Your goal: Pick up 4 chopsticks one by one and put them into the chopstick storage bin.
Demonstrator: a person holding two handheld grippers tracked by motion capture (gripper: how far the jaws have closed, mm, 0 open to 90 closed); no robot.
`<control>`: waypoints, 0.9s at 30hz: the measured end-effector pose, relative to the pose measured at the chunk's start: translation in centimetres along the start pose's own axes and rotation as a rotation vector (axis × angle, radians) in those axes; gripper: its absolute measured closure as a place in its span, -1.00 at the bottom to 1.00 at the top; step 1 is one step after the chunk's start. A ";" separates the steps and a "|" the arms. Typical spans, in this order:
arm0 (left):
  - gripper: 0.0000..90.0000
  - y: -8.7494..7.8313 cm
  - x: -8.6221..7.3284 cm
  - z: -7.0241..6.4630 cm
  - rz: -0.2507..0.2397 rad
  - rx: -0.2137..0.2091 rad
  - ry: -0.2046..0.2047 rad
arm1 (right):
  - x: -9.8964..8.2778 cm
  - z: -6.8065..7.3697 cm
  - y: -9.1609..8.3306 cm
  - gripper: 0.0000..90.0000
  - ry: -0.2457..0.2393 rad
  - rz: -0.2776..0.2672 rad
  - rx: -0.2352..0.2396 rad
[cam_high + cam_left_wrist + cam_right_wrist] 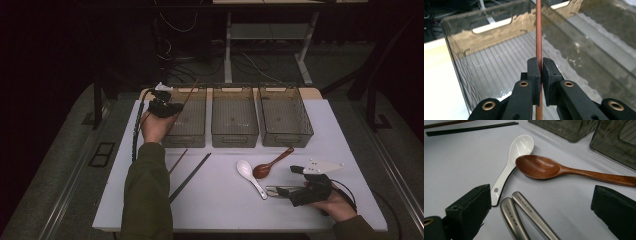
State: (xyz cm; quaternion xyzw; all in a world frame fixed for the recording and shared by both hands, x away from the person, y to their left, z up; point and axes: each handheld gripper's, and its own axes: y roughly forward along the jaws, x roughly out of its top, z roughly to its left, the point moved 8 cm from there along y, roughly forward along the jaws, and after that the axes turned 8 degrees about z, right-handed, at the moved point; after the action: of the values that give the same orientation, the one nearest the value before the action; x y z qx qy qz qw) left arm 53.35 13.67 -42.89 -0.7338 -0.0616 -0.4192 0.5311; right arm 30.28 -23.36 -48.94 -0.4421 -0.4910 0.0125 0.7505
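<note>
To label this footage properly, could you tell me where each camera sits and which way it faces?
High view: above the table, looking forward and down; both forearms and grippers show.
Left gripper view: rides the left gripper, jaws clamping a brown chopstick over the left bin.
Right gripper view: rides the open right gripper, facing the spoons.
Shared: the wooden spoon.

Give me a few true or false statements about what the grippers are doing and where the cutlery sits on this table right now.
1. The left gripper is shut on a brown chopstick. True.
2. That chopstick hangs over the right-hand bin. False: it is over the left bin.
3. The right gripper is clamped on the wooden spoon. False: its jaws stand open around two metal handles.
4. The wooden spoon's bowl lies across the white spoon. True.
5. All three bins hold cutlery. False: the middle bin and right bin look empty.
</note>
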 end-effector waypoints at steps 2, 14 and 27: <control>0.87 0.2 -0.4 0.1 0.015 0.008 0.001 | 0.0 0.0 0.0 -0.93 0.000 -0.001 0.000; 0.14 -0.1 0.0 -0.1 -0.005 0.025 0.025 | 0.0 0.0 0.0 -0.93 0.002 0.001 0.000; -0.23 -2.2 0.2 -1.9 -0.015 -0.055 0.063 | 0.0 -0.1 0.0 -0.93 0.001 -0.002 -0.004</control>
State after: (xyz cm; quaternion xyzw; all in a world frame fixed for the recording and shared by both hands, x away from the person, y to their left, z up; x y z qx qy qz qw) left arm 51.24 12.92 -40.97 -0.7342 -0.0385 -0.4475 0.5092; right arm 30.33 -23.42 -48.91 -0.4430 -0.4911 0.0109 0.7499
